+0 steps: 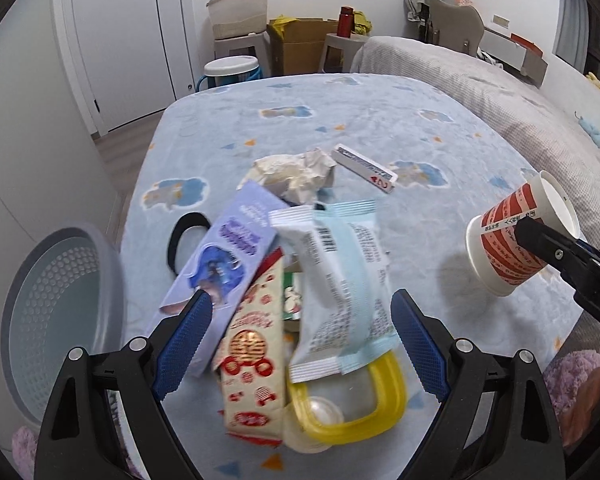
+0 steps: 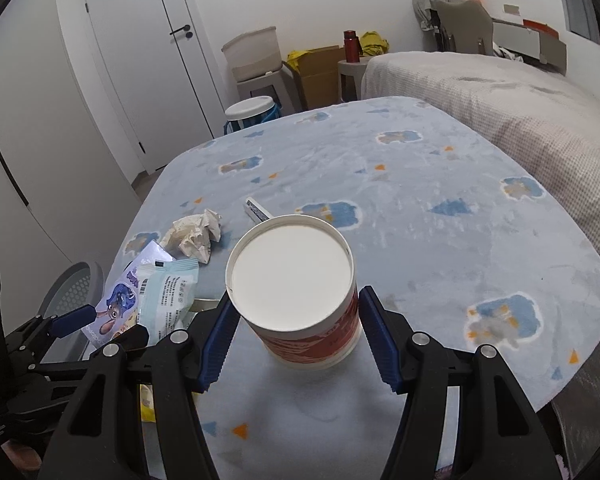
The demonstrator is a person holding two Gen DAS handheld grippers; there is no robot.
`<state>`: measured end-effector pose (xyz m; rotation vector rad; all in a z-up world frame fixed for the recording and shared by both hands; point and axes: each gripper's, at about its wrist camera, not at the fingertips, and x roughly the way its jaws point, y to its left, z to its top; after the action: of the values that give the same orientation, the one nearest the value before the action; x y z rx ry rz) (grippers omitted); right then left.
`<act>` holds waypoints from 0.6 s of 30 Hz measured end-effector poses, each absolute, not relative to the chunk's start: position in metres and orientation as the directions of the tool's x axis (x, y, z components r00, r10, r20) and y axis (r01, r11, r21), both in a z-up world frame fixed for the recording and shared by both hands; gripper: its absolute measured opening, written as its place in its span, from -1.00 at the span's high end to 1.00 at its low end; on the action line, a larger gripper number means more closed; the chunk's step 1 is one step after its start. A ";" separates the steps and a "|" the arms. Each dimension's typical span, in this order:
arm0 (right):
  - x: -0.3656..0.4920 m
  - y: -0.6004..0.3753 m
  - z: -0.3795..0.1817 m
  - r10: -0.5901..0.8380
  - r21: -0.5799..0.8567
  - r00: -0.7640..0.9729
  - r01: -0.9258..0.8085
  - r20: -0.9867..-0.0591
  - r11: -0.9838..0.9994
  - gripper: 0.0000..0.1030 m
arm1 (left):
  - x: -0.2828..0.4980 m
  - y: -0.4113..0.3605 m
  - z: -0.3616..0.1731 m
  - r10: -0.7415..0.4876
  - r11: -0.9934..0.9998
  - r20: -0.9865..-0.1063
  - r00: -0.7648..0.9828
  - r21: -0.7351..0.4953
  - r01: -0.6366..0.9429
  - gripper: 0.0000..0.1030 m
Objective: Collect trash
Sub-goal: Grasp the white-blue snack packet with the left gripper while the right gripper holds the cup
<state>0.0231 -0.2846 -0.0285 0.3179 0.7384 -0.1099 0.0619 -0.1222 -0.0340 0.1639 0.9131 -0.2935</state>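
My left gripper (image 1: pixel 300 320) is open over a pile of trash on the blue patterned table: a pale blue wrapper (image 1: pixel 340 280), a purple box (image 1: pixel 228 248), a red-and-cream packet (image 1: pixel 252 360) and a yellow-rimmed lid (image 1: pixel 360 412). Crumpled paper (image 1: pixel 296 176) and a small white box (image 1: pixel 366 168) lie behind the pile. My right gripper (image 2: pixel 294 320) is shut on a red-and-white paper cup (image 2: pixel 296 280) and holds it above the table; the cup also shows in the left wrist view (image 1: pixel 516 236).
A grey perforated bin (image 1: pixel 60 312) stands at the table's left edge, also visible in the right wrist view (image 2: pixel 72 292). A black hair band (image 1: pixel 188 236) lies left of the pile. A bed (image 1: pixel 500 92) borders the table on the right.
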 end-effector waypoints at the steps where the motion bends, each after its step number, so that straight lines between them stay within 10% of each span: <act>1: 0.022 -0.287 -0.029 0.015 0.252 0.738 0.212 -0.675 0.944 -0.15 | 0.063 -0.126 -0.035 -0.179 0.947 -0.798 0.576 0.020 0.321 -0.68; 12: 0.018 -0.295 -0.037 0.050 0.287 0.745 0.194 -0.666 0.938 -0.15 | 0.073 -0.148 -0.052 -0.146 0.944 -0.800 0.582 0.063 0.323 -0.65; 18: 0.016 -0.295 -0.038 0.055 0.291 0.747 0.190 -0.662 0.938 -0.15 | 0.075 -0.152 -0.056 -0.128 0.944 -0.804 0.581 0.080 0.319 -0.12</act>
<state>0.0164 -0.2949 -0.0379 0.3553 0.7273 -0.0756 0.0748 -0.1516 -0.0556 0.2262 0.9155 -0.2634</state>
